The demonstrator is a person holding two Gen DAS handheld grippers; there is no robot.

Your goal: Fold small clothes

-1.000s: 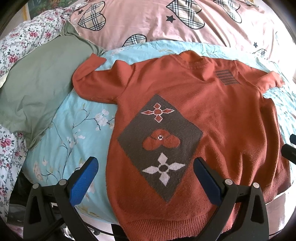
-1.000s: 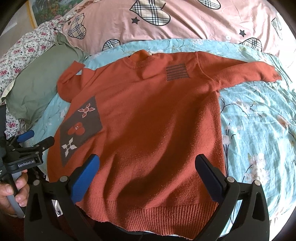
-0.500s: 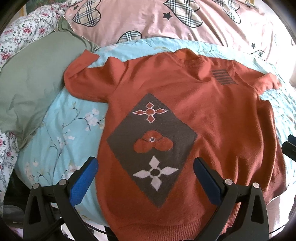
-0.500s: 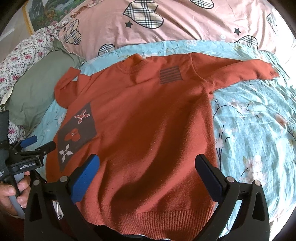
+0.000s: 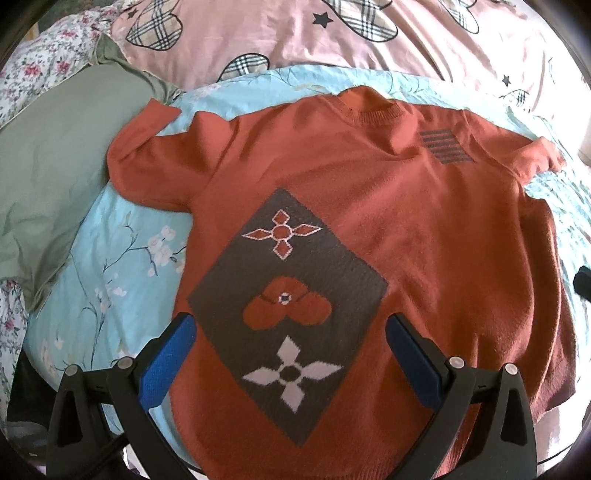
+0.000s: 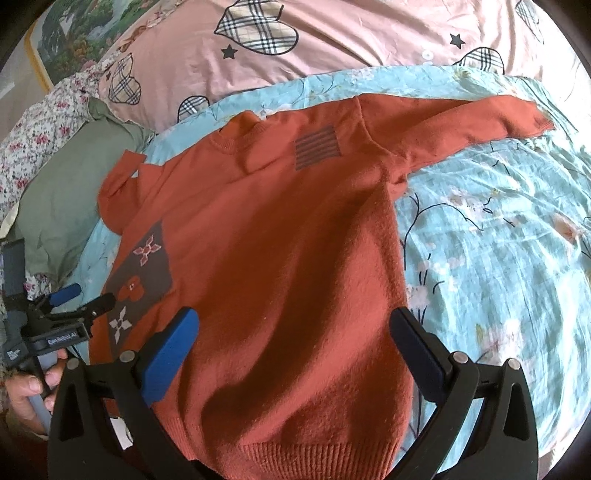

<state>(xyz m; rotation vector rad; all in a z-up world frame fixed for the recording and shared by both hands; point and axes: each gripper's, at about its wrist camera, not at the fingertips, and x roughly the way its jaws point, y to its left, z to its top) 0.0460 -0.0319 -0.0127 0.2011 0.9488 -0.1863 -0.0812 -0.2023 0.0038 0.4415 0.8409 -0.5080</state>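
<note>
A rust-orange knit sweater (image 5: 424, 229) lies flat on the bed, neck away from me, with a grey diamond patch (image 5: 288, 302) low on its left side. Its left sleeve (image 5: 147, 162) is bent back; its right sleeve (image 6: 461, 125) stretches out to the right. My left gripper (image 5: 290, 332) hovers open over the grey patch, nothing between its fingers. My right gripper (image 6: 293, 328) hovers open over the lower right part of the sweater (image 6: 295, 258), also empty. The left gripper (image 6: 79, 295) shows in the right wrist view at the sweater's left edge, held by a hand (image 6: 29, 391).
The sweater rests on a light blue floral sheet (image 6: 498, 258). A green pillow (image 5: 48, 166) lies to the left, a pink quilt with plaid hearts (image 5: 332, 33) behind. A flowered cover (image 6: 26, 147) sits at the far left. The bed edge runs just below the hem.
Both grippers have moved forward and lower over the sweater, so it looks larger. Both stay open and empty; the sweater has not moved.
</note>
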